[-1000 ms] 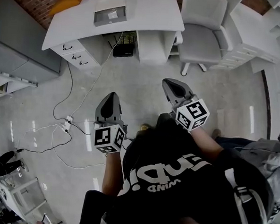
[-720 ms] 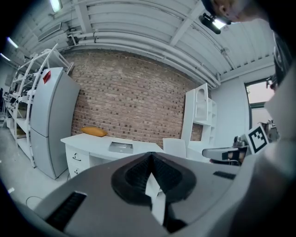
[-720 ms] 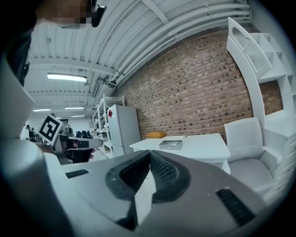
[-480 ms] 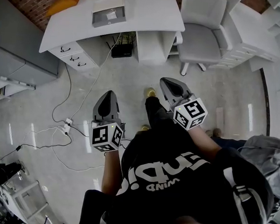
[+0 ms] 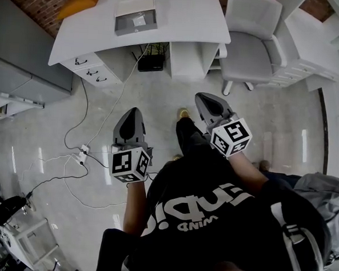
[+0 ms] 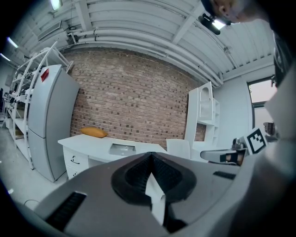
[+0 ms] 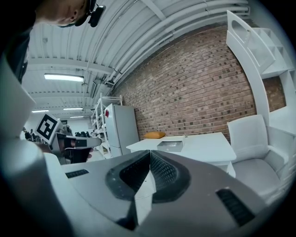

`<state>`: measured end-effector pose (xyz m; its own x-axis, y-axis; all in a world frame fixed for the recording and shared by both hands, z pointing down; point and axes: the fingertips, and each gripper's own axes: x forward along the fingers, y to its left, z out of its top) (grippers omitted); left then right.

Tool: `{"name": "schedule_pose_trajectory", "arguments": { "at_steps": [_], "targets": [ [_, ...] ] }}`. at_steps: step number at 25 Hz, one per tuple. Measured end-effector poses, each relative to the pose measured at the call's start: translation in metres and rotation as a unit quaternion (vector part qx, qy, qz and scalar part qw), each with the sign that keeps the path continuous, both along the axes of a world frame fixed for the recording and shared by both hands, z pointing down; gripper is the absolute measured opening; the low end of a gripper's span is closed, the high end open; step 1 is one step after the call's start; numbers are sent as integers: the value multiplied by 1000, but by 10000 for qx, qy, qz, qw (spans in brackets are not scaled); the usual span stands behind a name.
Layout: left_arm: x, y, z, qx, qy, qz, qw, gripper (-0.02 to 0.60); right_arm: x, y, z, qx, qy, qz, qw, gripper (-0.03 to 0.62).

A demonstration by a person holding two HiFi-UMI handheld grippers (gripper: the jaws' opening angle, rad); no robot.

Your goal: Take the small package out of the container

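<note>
Jaws pressed together on nothing, my left gripper (image 5: 133, 111) and right gripper (image 5: 202, 98) hang over the floor (image 5: 161, 91), pointing at the desk (image 5: 188, 13). The container (image 5: 137, 14) sits on that desk, well apart from both grippers, a pale shape inside it likely the small package (image 5: 140, 21).

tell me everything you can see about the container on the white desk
The container is a shallow, rectangular grey tray, seemingly plastic, and looks open at the top. It sits flat on the white desk, roughly midway along it, with bare desktop on both sides. A small pale item lies inside, too small to make out further. Nothing but the desk appears to touch it from outside.
</note>
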<state>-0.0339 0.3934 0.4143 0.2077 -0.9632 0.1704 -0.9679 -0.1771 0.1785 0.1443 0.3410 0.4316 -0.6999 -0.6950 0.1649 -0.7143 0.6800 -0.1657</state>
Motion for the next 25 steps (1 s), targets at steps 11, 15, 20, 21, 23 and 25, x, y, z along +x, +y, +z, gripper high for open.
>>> {"name": "schedule_pose_trajectory", "arguments": {
  "at_steps": [11, 15, 20, 21, 23, 25],
  "targets": [
    [-11, -46, 1, -48, 80, -47, 9999, 6, -10, -52, 0, -36, 3, -29, 10000, 0],
    [-17, -68, 0, -101, 102, -34, 9999, 6, -17, -72, -3, -70, -14, -11, 10000, 0],
    [-19, -102, -7, -116, 90, 5, 9999, 6, -19, -105, -6, -125, -54, 35, 9999, 0],
    [-21, -109, -8, -124, 96, 2, 9999, 6, -20, -112, -7, -128, -59, 34, 9999, 0],
    [-22, -121, -10, -138, 104, -13, 9999, 6, -23, -125, -9, -125, -65, 24, 9999, 0],
    [-23, -132, -12, -148, 118, -26, 9998, 6, -24, -138, -12, -125, -68, 16, 9999, 0]
  ]
}}
